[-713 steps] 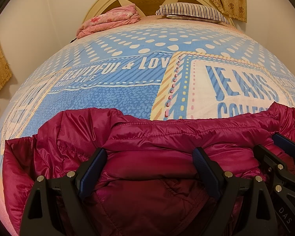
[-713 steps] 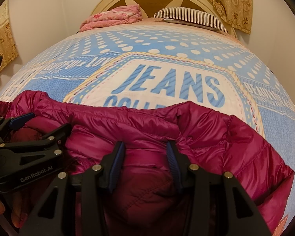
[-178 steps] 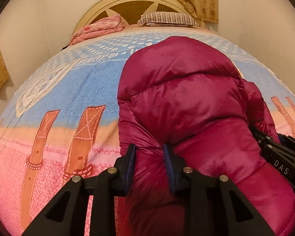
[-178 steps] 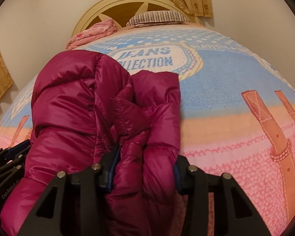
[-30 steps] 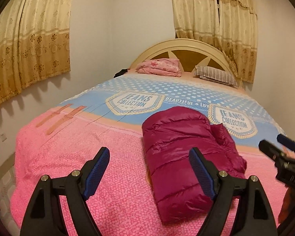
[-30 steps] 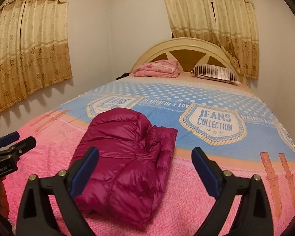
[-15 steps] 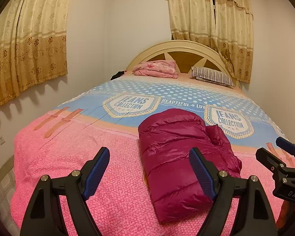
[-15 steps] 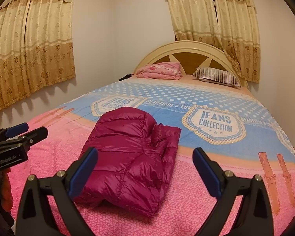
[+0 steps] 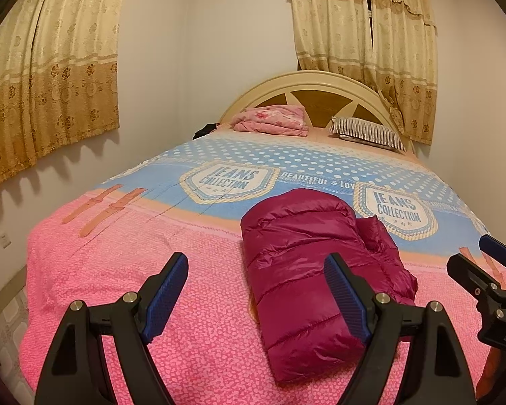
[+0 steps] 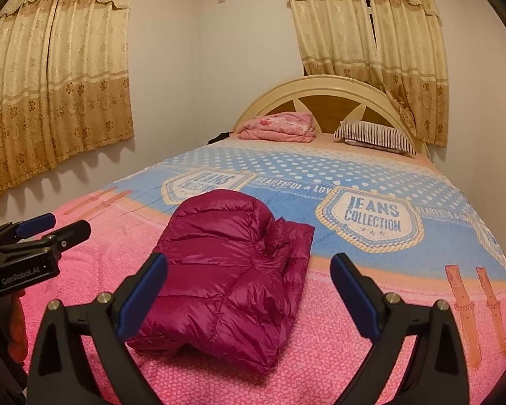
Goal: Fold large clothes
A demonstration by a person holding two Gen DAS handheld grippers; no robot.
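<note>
We see the left gripper (image 9: 254, 290) held above the foot of the bed (image 9: 118, 270), jaws spread wide, nothing between them, blue pads (image 9: 165, 293) bare. It touches nothing; the pink end of the bedspread (image 9: 192, 344) shows through the gap. Its right finger overlaps the jacket in the left wrist view, but it sits in front of it, apart from the fabric

Right gripper (image 10: 249, 290) same story: jaws wide apart, empty, pads (image 10: 141, 297) clear of the cloth, hovering short of the jacket. In the right wrist view we also catch the left gripper at the left edge, with part of a hand (image 10: 13, 324) on its handle; in the left wrist view the right gripper pokes in at the right edge, jaws parted

The magenta puffer jacket (image 9: 313, 276) lies folded into a compact bundle on the bed, near the foot, a bit right of centre in the left wrist view, straddling the border where the pink band meets the blue printed part. A folded-in piece sticks out along its right side. Neither gripper touches it

Further back: a pink folded blanket (image 9: 273, 119) and a striped pillow (image 9: 367, 133) at the cream headboard (image 9: 320, 81), gold curtains (image 9: 47, 77) on both walls
</note>
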